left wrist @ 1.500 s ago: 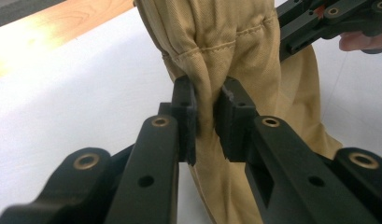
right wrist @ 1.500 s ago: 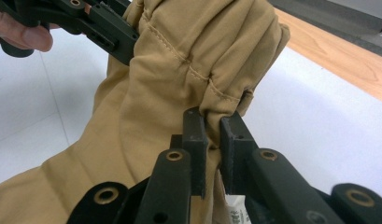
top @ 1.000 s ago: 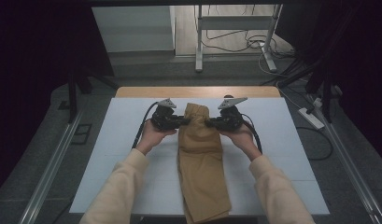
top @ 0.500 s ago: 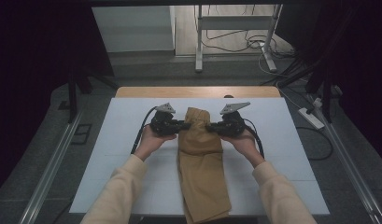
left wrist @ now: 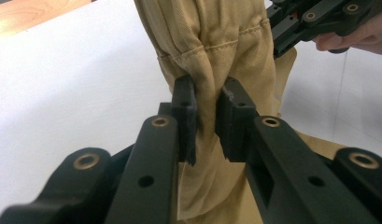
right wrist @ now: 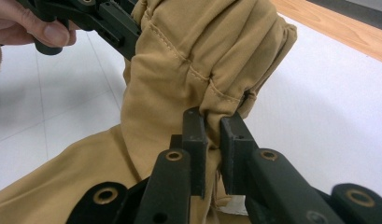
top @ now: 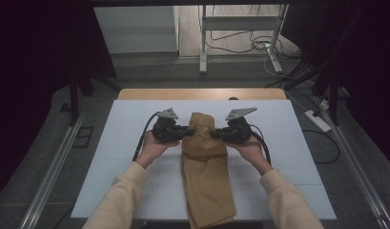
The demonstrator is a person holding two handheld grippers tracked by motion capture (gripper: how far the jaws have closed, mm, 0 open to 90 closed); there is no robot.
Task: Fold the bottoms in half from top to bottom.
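Observation:
A tan cloth garment (top: pixel 204 176) lies lengthwise on the white table top (top: pixel 288 119), its near end hanging over the front edge. Its far end is lifted and bunched between the two grippers. My left gripper (top: pixel 185 131) is shut on the cloth's left edge; in the left gripper view the black pads (left wrist: pixel 185 112) pinch a gathered seam of the garment (left wrist: pixel 212 51). My right gripper (top: pixel 215 134) is shut on the opposite edge, with folded tan cloth (right wrist: pixel 188 70) squeezed between its pads (right wrist: pixel 194 140). Both grippers face each other, a hand's width apart.
A wooden strip (top: pixel 202 93) runs along the table's far edge. Metal rails (top: pixel 49 176) flank the table on both sides. Beyond it stand a frame leg (top: pixel 202 43), loose cables (top: pixel 250 45) and a power strip (top: pixel 317 120) on the floor.
Both grippers have risen slightly with the far end of the cloth, which stands a little higher and more bunched than a second ago.

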